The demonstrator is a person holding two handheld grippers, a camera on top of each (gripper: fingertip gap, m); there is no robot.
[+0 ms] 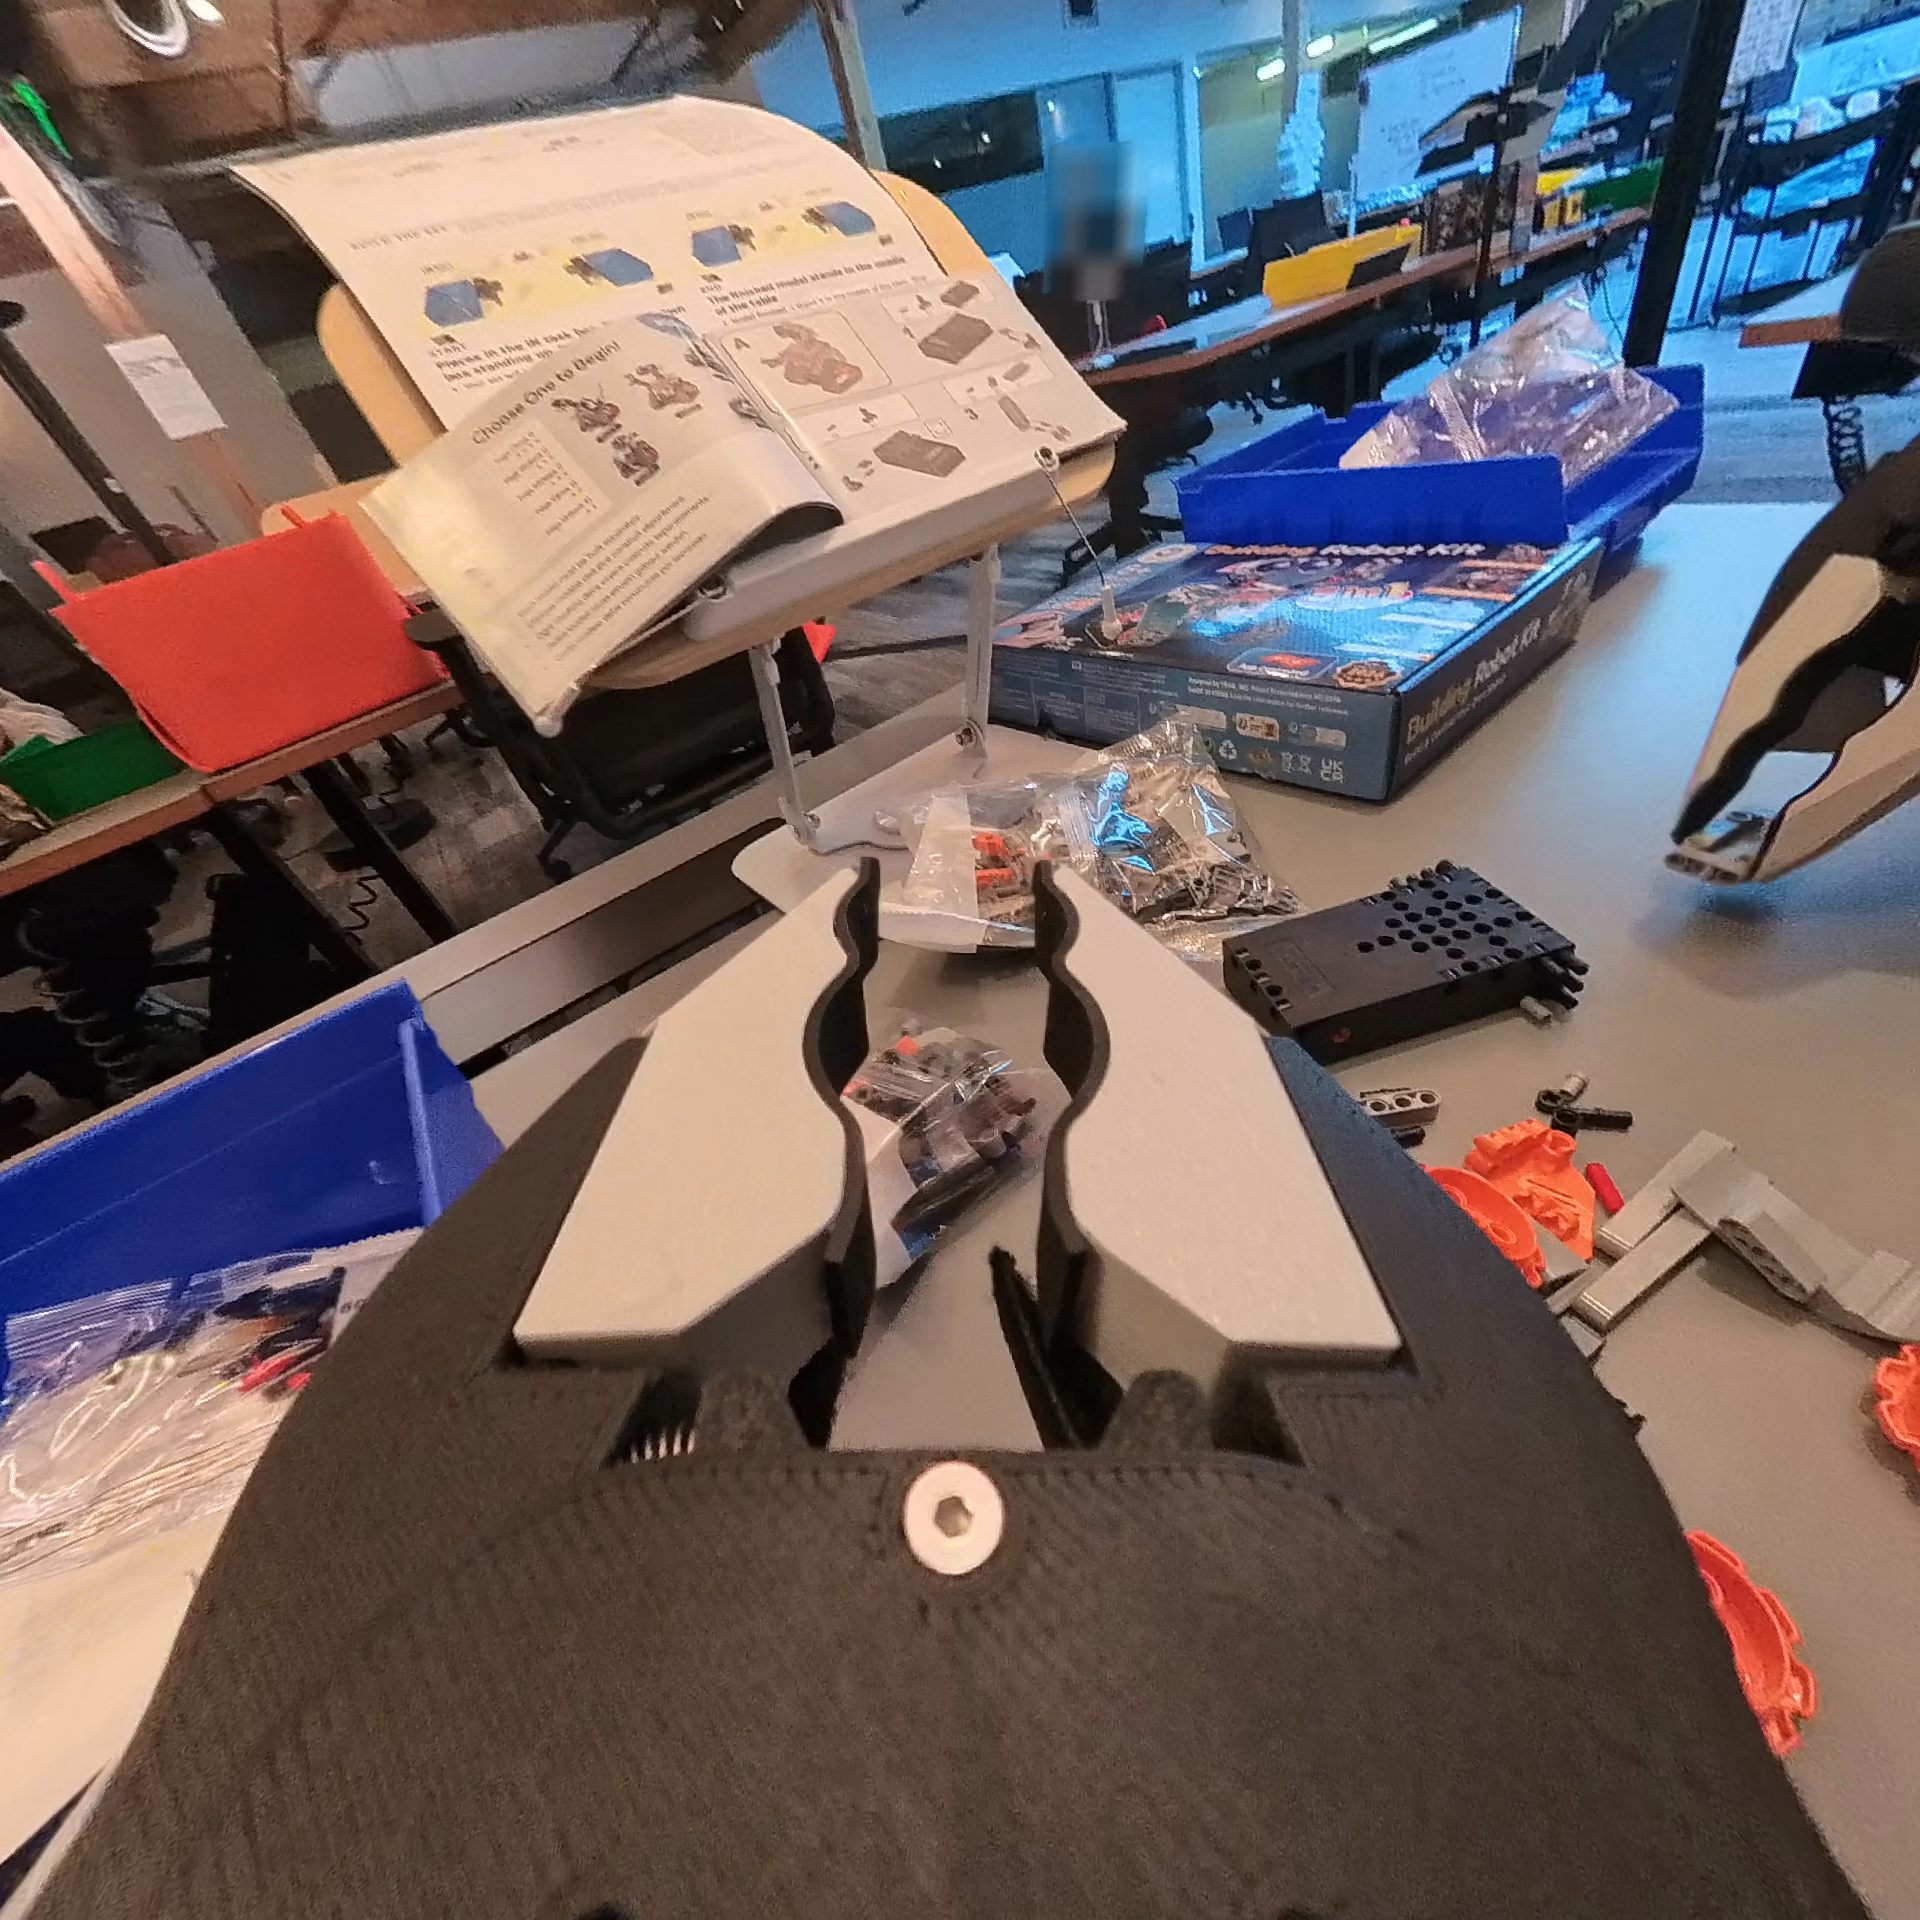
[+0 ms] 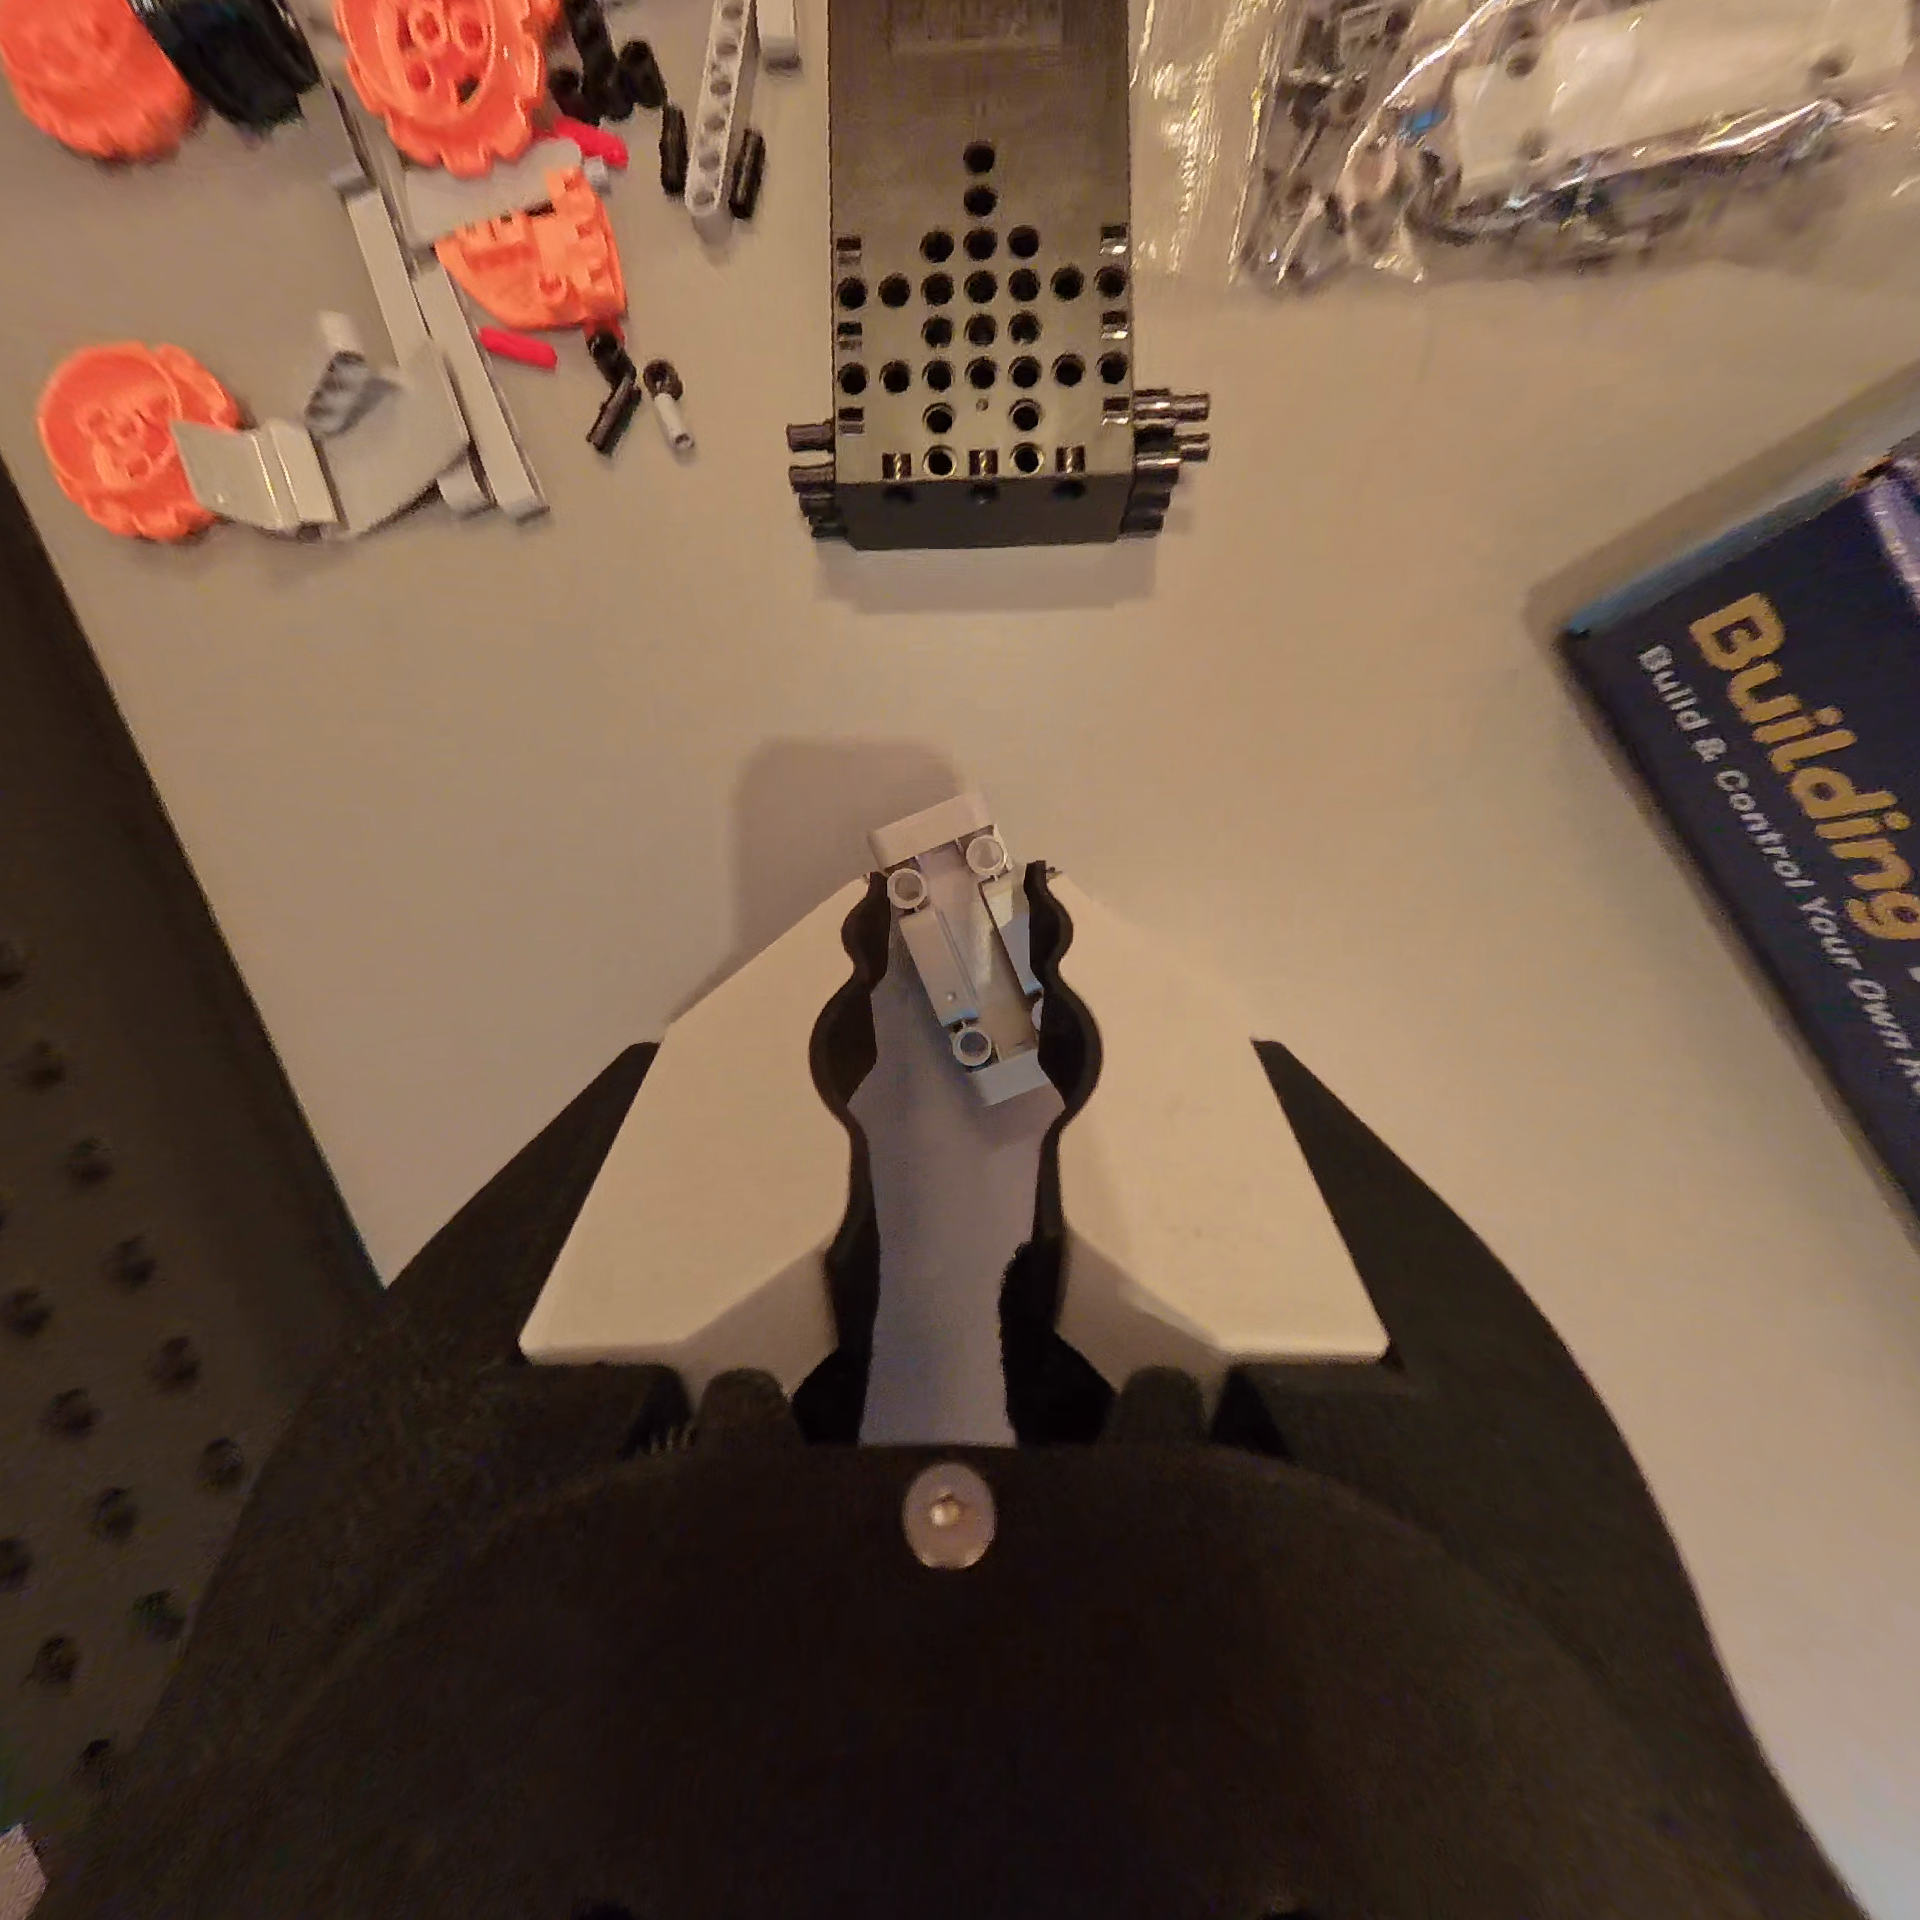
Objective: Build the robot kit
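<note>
My left gripper (image 1: 956, 883) is open over the grey table (image 1: 1714, 997). A small clear bag of dark parts (image 1: 935, 1122) lies below, between its fingers. My right gripper (image 2: 951, 883) is shut on a light grey angled beam with pin holes (image 2: 961, 966), held above the table (image 2: 1039, 644). It also shows at the right of the left wrist view (image 1: 1720, 847), with the grey beam at its tips. A black perforated box (image 2: 977, 312) with black pins on its sides lies ahead of the right gripper. It also shows in the left wrist view (image 1: 1403, 966).
Orange wheels (image 2: 447, 73) and loose grey beams (image 2: 395, 416) lie left of the black box. Clear parts bags (image 1: 1122, 842) lie near an open booklet on a stand (image 1: 665, 436). A dark blue kit box (image 1: 1299, 644) and blue bins (image 1: 1455, 468) (image 1: 208, 1164) stand around. My right fingertips sit around 30 cm from my left ones.
</note>
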